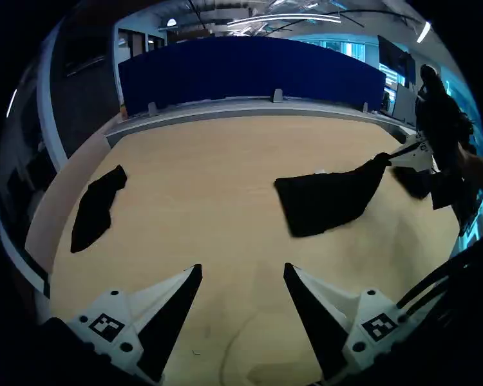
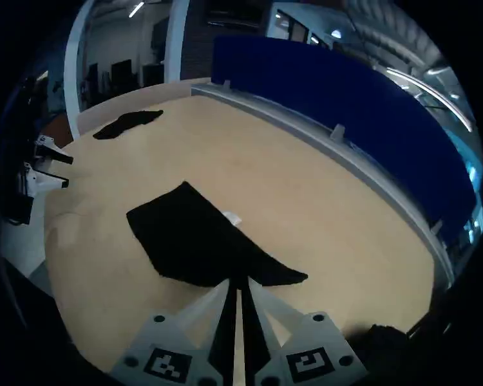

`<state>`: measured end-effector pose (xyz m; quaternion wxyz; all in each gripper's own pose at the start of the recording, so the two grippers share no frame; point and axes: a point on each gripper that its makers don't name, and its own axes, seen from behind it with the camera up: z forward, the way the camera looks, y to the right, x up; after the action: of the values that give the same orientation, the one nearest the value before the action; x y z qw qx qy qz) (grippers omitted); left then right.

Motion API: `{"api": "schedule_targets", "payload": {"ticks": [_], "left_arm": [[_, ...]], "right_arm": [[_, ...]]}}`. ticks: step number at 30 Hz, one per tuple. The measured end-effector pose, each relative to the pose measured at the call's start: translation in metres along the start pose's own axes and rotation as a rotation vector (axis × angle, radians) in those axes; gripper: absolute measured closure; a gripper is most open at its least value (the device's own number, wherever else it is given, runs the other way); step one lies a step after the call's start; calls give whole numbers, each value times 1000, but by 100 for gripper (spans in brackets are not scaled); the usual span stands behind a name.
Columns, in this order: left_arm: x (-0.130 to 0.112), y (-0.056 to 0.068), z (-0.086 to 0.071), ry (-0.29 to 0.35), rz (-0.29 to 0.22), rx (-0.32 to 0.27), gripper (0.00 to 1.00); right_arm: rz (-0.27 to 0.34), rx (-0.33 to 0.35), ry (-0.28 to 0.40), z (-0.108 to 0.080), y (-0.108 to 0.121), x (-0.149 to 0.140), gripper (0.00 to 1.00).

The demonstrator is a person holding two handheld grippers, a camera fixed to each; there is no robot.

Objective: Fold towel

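Note:
A black towel (image 1: 325, 199) lies spread on the light wooden table (image 1: 228, 167), right of centre in the left gripper view. Its far right corner is lifted slightly off the table, and my right gripper (image 1: 389, 156) is shut on that corner. In the right gripper view the towel (image 2: 190, 238) stretches away from the closed right gripper (image 2: 238, 282), with a small white tag (image 2: 232, 219) at its edge. My left gripper (image 1: 241, 267) hovers open over bare table, short of the towel. It also appears as the left gripper (image 2: 69, 172) at the far left, open.
A second black cloth (image 1: 96, 206) lies crumpled near the table's left side, seen far off as the cloth (image 2: 129, 122). A blue partition (image 1: 248, 71) runs along the table's far edge. A person (image 1: 444, 122) in dark clothes stands at the right.

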<state>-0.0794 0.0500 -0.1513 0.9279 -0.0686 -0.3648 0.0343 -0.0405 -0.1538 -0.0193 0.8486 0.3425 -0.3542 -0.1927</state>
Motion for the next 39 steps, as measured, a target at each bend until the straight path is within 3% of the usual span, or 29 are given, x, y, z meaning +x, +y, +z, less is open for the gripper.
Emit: {"api": "schedule_targets", "payload": {"ticks": [13,18,24,33,39], "left_arm": [[4,-1,-10,23,-26,-3,6],[2,-4,-14,23,-47,10,6],[-4,-5,-22,28,-76,20,6],[-16,-3,-23,25,-119,35,6],[-17,-1,-22,26,-123,35,6]], "right_arm": [[-83,44,12,13,-21,37,96],[-126,77,13,28,-41,57,96],[-199,133,-12,59,-80,70,96],[-223,254,-71,119,-156,50,96],[-210,280,-123,133,-169,27,96]]}}
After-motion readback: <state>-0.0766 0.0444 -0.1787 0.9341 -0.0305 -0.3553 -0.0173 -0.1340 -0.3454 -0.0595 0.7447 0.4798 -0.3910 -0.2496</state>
